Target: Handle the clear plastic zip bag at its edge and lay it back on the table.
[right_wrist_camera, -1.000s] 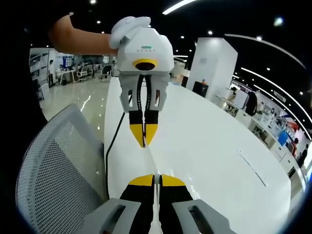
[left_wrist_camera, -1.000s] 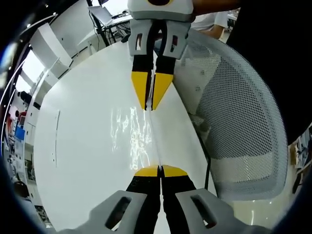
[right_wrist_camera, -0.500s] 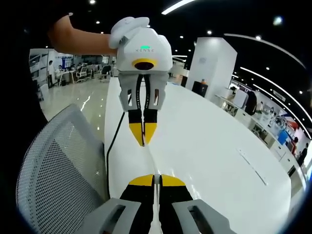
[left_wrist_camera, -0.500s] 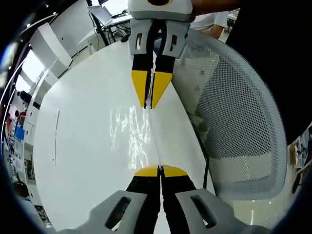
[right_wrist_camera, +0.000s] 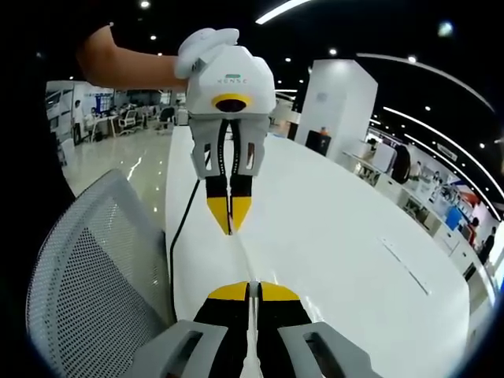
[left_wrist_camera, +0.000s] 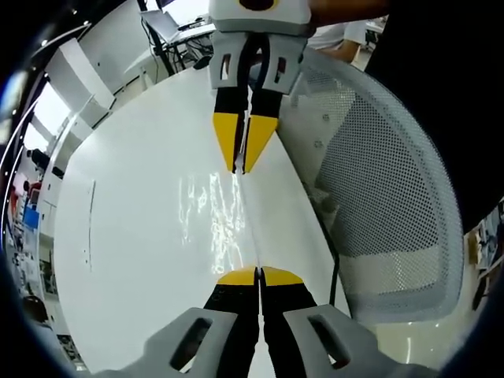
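Note:
The clear plastic zip bag [left_wrist_camera: 211,219] hangs stretched between both grippers above the white table [left_wrist_camera: 126,197], its film glinting. In the left gripper view, my left gripper [left_wrist_camera: 258,272] is shut on the bag's near edge, and the right gripper [left_wrist_camera: 240,167] reaches down from the top, shut on the far end of that edge. In the right gripper view, my right gripper [right_wrist_camera: 250,287] is shut on the bag's thin edge [right_wrist_camera: 242,253]. The left gripper [right_wrist_camera: 229,229], held by a gloved hand, pinches the other end.
A grey mesh office chair [left_wrist_camera: 386,181] [right_wrist_camera: 87,268] stands right at the table's edge beside the grippers. A black cable [right_wrist_camera: 179,236] runs along that edge. A thin strip [right_wrist_camera: 405,266] lies further out on the table [right_wrist_camera: 346,236]. Desks and people stand far behind.
Almost nothing has changed. The facing gripper sits slightly higher in each view, and both stay shut on the bag's edge.

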Available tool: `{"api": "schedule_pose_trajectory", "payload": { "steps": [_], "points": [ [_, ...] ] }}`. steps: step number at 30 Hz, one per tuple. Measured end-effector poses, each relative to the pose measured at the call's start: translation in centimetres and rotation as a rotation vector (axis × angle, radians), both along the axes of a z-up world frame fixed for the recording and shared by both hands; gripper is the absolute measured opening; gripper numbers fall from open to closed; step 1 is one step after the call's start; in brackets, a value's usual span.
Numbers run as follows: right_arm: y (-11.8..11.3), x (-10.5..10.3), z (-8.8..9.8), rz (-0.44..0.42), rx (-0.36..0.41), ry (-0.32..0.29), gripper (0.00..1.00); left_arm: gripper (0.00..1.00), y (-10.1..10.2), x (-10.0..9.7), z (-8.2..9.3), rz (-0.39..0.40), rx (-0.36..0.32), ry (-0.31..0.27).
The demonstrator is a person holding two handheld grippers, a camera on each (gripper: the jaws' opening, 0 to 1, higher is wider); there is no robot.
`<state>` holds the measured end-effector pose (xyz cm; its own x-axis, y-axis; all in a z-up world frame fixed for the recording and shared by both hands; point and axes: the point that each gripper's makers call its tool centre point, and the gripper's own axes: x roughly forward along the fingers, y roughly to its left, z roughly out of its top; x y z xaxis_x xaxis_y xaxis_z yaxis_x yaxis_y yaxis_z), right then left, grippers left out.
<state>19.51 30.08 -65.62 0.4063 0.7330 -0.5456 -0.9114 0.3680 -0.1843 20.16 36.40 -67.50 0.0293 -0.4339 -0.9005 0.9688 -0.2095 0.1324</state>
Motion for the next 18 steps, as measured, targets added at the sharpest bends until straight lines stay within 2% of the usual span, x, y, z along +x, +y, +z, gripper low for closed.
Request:
{"api": "schedule_pose_trajectory", "payload": {
  "steps": [5,6,7,8,9,10,11,13,16,18],
  "points": [
    [-0.1,0.0,-0.1,-0.005,0.000,0.001,0.00,0.00,0.3,-0.1,-0.3,-0.006,0.016,0.001],
    [-1.1,0.5,-0.3,-0.042,-0.031,-0.005,0.00,0.00,1.6,0.0,-0.8,-0.013,0.087,-0.007],
    [-1.4,0.6,-0.3,-0.039,-0.016,0.001,0.00,0.00,3.4,0.5,-1.5,-0.045,0.190,-0.053],
    [-2.0,0.8,0.0,-0.057,0.005,0.012,0.00,0.00,3.8,0.2,-2.1,-0.053,0.178,-0.051],
    [-2.6,0.9,0.3,-0.066,0.016,0.010,0.00,0.00,3.1,-0.6,-1.8,-0.018,0.099,0.006],
    [-3.3,1.0,0.5,-0.068,0.007,-0.001,0.00,0.00,2.7,-0.8,-1.1,0.016,0.049,0.024],
    [-3.6,1.2,0.6,-0.077,0.003,-0.003,0.00,0.00,3.0,-0.6,-0.9,0.000,0.069,0.000],
    [-3.9,1.6,0.8,-0.086,0.001,-0.003,0.00,0.00,3.1,-0.5,-1.0,-0.001,0.088,-0.005],
    [-3.7,1.8,1.0,-0.080,-0.005,-0.012,0.00,0.00,2.6,-0.1,-0.7,0.014,0.071,-0.010],
    [-3.6,1.7,1.1,-0.078,-0.005,-0.016,0.00,0.00,1.8,-0.1,0.0,0.037,0.026,-0.004]
  ]
}}
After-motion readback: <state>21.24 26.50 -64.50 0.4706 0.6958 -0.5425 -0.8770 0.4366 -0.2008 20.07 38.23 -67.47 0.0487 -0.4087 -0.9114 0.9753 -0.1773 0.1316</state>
